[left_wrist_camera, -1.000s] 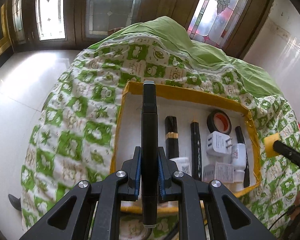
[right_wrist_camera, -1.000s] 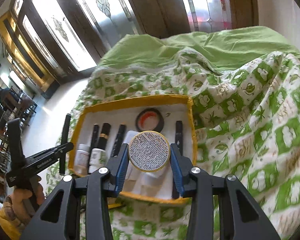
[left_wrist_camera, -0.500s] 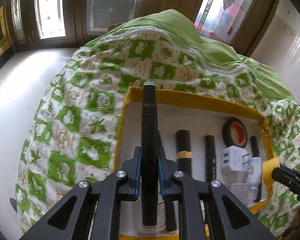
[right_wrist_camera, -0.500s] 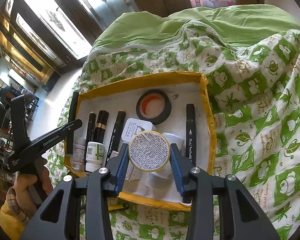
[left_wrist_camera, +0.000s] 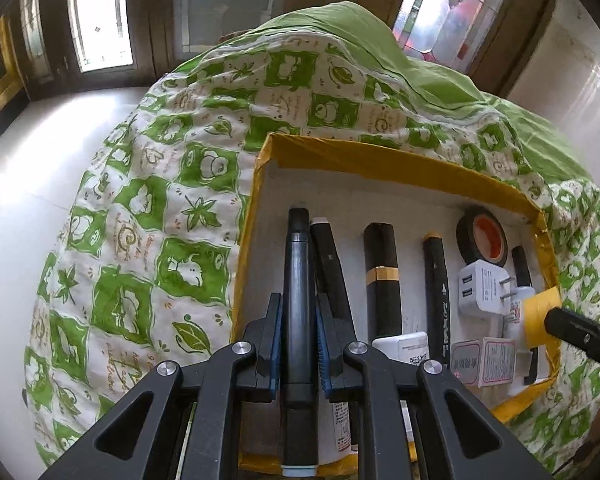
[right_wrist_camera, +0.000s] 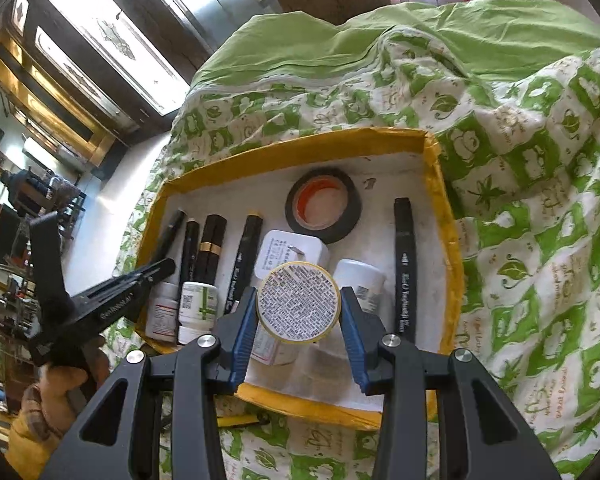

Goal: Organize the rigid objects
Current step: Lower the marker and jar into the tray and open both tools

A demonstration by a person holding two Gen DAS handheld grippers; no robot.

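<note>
The left claw (left_wrist_camera: 299, 344) is clamped on a black marker (left_wrist_camera: 298, 280), gripped near mid-length between the blue pads, with the marker's long axis running straight forward along the fingers. The yellow-edged box (left_wrist_camera: 380, 156) is the reference landmark: it lies on the green-and-white patterned quilt (left_wrist_camera: 148, 216), and the held marker sits over the box's left end, parallel to the left wall and just inside it. Directly to the marker's right, on the box floor, lie three more dark stick-shaped items, all with long axes parallel to the held marker; the nearest one (left_wrist_camera: 330, 264) is just beside it. Whether the held marker touches the floor of the box cannot be determined from the left wrist view. The coming move appears to be a straight descent and release into the lane between the left wall and the nearest stick, with no rotation required. The right claw (right_wrist_camera: 299, 316) holds a round yellow-rimmed container (right_wrist_camera: 299, 303) by its sides, with the printed base facing the camera, above the near middle of the box, over a white charger plug (right_wrist_camera: 288, 254) and white bottles (right_wrist_camera: 198, 304). The roll of black tape (right_wrist_camera: 323, 204) lies toward the box's far wall. The left claw is the nearer one to the open left lane.
</note>
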